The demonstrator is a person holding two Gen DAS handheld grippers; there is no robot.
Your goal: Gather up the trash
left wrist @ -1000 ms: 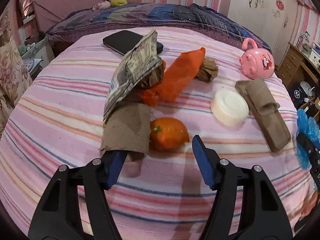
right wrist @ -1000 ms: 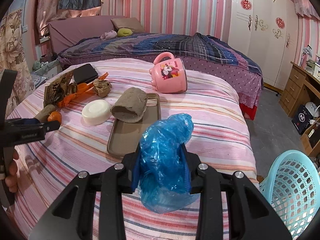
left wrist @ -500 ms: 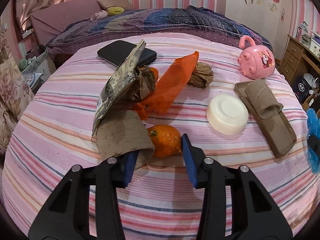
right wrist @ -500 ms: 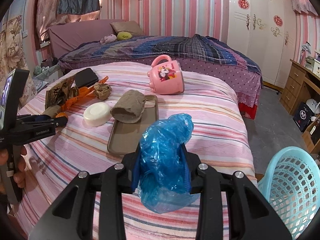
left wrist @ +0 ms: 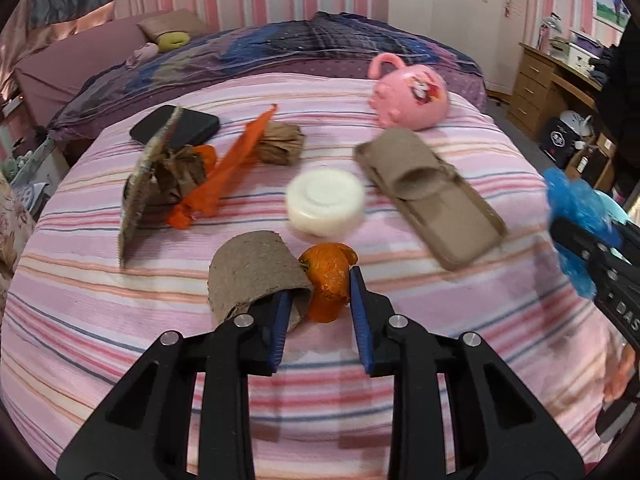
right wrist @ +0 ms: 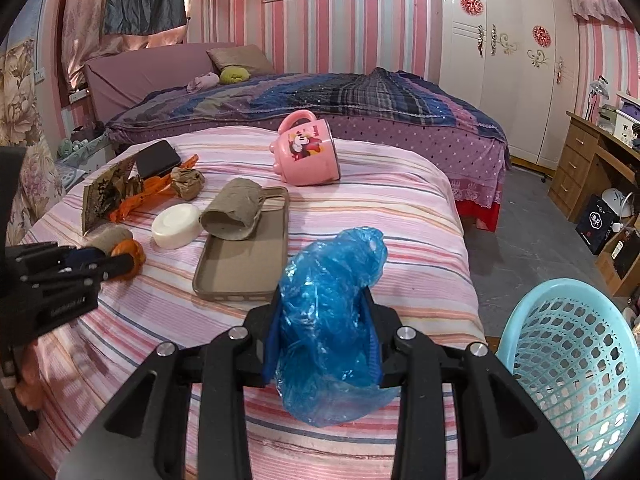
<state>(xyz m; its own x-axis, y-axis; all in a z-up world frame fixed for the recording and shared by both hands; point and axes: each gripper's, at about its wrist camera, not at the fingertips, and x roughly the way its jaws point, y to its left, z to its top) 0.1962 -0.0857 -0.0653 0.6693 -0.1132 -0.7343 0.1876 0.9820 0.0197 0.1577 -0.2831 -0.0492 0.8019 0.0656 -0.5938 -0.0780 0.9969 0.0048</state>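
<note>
My left gripper [left wrist: 318,300] has its jaws closing around an orange peel [left wrist: 326,282]. The right pad presses the peel, and the left pad sits inside the mouth of a brown cardboard tube [left wrist: 256,276], so the tube's wall is caught too. In the right wrist view the same gripper [right wrist: 116,262] holds the peel [right wrist: 130,252] low over the striped bed cover. My right gripper [right wrist: 320,300] is shut on a crumpled blue plastic bag [right wrist: 332,304], held above the bed's near edge beside a light blue basket [right wrist: 576,360].
On the striped cover [left wrist: 100,300] lie a folded newspaper [left wrist: 148,184], orange netting [left wrist: 228,168], a crumpled brown paper ball [left wrist: 280,144], a white round lid [left wrist: 326,204], a brown tray with another tube [left wrist: 428,184], a black phone [left wrist: 176,130] and a pink mug [left wrist: 408,96]. A desk stands right.
The left jaws have narrowed from wide apart onto the peel and tube. Both have shifted away from the newspaper with the gripper, toward the white lid. The right gripper has kept still with the bag.
</note>
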